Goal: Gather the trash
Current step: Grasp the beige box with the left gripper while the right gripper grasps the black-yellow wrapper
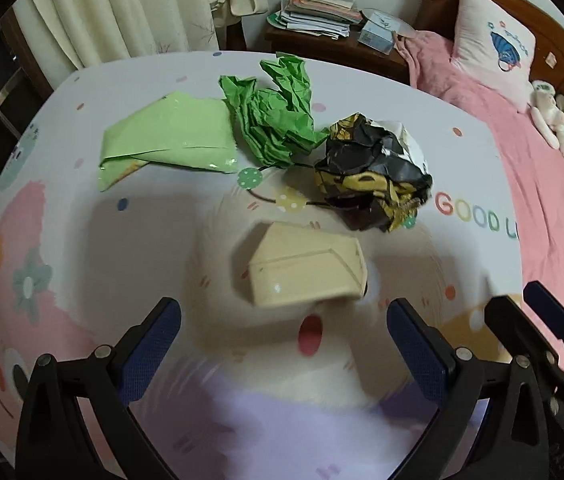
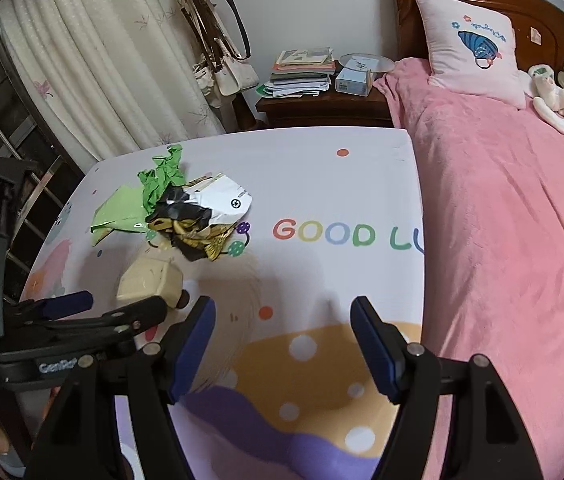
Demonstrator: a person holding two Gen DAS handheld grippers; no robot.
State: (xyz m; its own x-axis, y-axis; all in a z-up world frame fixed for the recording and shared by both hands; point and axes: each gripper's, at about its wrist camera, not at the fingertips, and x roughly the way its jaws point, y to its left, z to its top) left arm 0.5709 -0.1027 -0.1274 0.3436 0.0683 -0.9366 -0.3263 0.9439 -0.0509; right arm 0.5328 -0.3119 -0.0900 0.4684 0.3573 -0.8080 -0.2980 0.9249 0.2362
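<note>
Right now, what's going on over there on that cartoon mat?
A person holds two grippers over the printed mat, both with jaws open and empty. The left gripper hangs just short of the beige carton. The right gripper hangs over bare mat. Beyond lie crumpled green paper, a flat light green wrapper and a black-and-yellow wad. Nothing is picked up yet.

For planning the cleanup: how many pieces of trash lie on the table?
4: a beige carton nearest the left tool, a black-and-yellow crumpled wrapper, crumpled green paper, and a flat light-green bag farthest left. More may hide underneath.
</note>
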